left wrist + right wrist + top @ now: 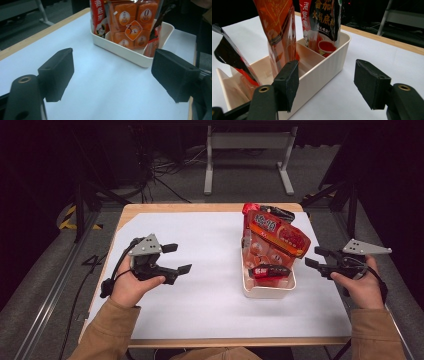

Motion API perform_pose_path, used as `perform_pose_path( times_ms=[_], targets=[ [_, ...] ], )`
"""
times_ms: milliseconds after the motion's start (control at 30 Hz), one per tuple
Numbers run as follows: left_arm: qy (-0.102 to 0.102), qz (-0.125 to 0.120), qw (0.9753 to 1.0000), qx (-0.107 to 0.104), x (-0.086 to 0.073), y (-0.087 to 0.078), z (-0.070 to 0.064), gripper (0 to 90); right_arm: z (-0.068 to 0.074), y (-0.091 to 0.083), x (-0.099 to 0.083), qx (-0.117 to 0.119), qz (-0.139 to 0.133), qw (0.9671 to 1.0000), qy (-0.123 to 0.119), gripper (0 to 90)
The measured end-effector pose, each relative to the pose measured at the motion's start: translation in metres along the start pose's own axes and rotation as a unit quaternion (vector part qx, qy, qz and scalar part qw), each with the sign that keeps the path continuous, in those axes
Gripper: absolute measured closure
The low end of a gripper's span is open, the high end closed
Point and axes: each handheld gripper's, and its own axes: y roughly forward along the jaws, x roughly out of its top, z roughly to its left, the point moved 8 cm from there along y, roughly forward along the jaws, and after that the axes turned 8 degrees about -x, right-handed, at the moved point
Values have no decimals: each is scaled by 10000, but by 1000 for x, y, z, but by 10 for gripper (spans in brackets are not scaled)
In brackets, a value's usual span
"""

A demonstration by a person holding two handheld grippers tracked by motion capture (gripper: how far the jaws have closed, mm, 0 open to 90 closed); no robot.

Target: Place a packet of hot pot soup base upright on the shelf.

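A cream plastic bin with inner dividers stands on the white mat, right of centre. Upright snack packets fill it: a large orange-red bag, a red-and-black pouch at the front, and a dark packet at the back. My left gripper rests over the mat on the left, open and empty, pointing toward the bin. My right gripper hovers just right of the bin, open, nothing between its jaws. In the right gripper view the orange bag and a black-red pouch stand inside.
The white mat covers a wooden table. A metal stand and cables lie on the floor beyond the far edge. Dark frame legs stand at both sides of the table.
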Motion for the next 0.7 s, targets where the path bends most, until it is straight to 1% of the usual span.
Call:
perform_pose_path(
  times_ms=[67, 133, 167, 200, 233, 300, 333, 400, 467, 533, 567, 600, 633, 667, 700],
  targets=[
    [-36, 14, 10000, 50, -7, -3, 3, 174, 1, 0, 0, 25, 10, 10000, -2, 368],
    [-72, 19, 9998, 163, -15, -7, 7, 170, 2, 1, -1, 18, 24, 10000, -63, 363],
    [-72, 19, 9998, 163, -15, -7, 7, 164, 2, 1, -1, 18, 24, 10000, -63, 363],
    [-148, -20, 9996, 241, -21, -11, 11, 161, 3, 2, -2, 25, 52, 9999, -97, 364],
    [-175, -44, 9995, 265, -23, -13, 13, 158, 4, 3, -3, 52, 58, 9999, -99, 364],
    [-254, -64, 9990, 375, -29, -15, 18, 150, 6, 4, -4, 100, 100, 9999, -72, 364],
    [-254, -64, 9990, 375, -29, -15, 18, 140, 6, 4, -4, 100, 100, 9999, -72, 364],
    [-295, -81, 9987, 398, -36, -18, 21, 140, 7, 4, -3, 88, 88, 9999, -115, 360],
    [-366, -134, 9982, 450, -42, -18, 26, 135, 8, 4, -3, 102, 51, 9998, -142, 358],
    [-389, -204, 9977, 514, -47, -17, 31, 133, 8, 5, -4, 93, 48, 9998, -162, 356],
    [-483, -206, 9974, 502, -50, -17, 32, 131, 8, 6, -4, 91, 50, 9998, -162, 355],
    [-470, -211, 9972, 541, -53, -17, 35, 131, 8, 6, -5, 76, 52, 9998, -162, 351],
    [-510, -234, 9969, 561, -56, -16, 38, 130, 8, 7, -5, 56, 61, 9998, -181, 343],
    [-530, -204, 9968, 568, -59, -15, 40, 130, 8, 7, -6, 46, 62, 9998, -187, 339],
    [-593, -197, 9963, 595, -62, -14, 42, 127, 8, 8, -6, 47, 58, 9998, -191, 337]
  ],
)
